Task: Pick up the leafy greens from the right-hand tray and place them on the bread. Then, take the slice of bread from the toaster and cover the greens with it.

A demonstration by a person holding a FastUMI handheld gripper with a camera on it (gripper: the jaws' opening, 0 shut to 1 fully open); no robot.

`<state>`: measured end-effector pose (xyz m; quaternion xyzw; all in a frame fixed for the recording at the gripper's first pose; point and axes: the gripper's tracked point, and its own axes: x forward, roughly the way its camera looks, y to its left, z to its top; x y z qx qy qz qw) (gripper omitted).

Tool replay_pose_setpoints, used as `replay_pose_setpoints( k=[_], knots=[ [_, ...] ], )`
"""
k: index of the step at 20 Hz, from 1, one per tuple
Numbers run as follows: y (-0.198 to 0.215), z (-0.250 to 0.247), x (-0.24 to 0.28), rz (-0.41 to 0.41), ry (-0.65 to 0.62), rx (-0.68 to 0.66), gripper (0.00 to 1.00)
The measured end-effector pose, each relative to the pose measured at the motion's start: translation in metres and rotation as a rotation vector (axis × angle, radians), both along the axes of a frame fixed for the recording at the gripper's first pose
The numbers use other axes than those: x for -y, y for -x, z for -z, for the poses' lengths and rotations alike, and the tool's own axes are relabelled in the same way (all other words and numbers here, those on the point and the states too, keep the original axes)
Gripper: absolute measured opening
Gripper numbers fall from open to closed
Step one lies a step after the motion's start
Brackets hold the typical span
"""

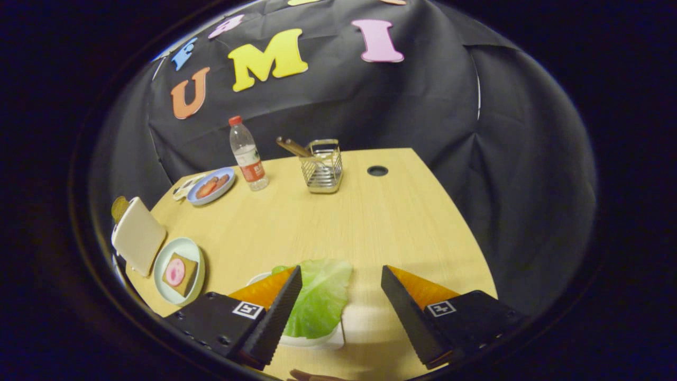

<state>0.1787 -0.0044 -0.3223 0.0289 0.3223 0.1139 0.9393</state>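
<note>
gripper (341, 278): jaws held wide, nothing gripped | lettuce leaf (322, 301): pale green, crinkled, laid on white tray (317, 341) beside left finger

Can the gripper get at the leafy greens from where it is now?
Probably yes: the gripper is open, and the leafy greens lie on their tray between the fingers, against one finger, with nothing over them.

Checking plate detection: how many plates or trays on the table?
3: white tray under the lettuce between the open gripper fingers; pale plate with bread beside the toaster; blue plate beside the bottle.
</note>
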Motion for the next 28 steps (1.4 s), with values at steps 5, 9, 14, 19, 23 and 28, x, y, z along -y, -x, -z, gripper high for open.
replay_pose_setpoints(
  k=[5,9,14,19,23,28],
  knots=[
    [-0.011,0.041,-0.023,-0.022,-0.046,-0.142,0.85],
    [-0.026,0.048,-0.028,0.028,-0.074,-0.178,0.69],
    [-0.025,0.042,-0.031,0.082,-0.072,-0.185,0.39],
    [-0.016,0.020,-0.028,0.112,-0.027,-0.133,0.25],
    [-0.013,0.016,-0.026,0.128,0.053,-0.107,0.25],
    [0.003,-0.008,-0.035,0.163,0.033,-0.066,0.25]
  ],
)
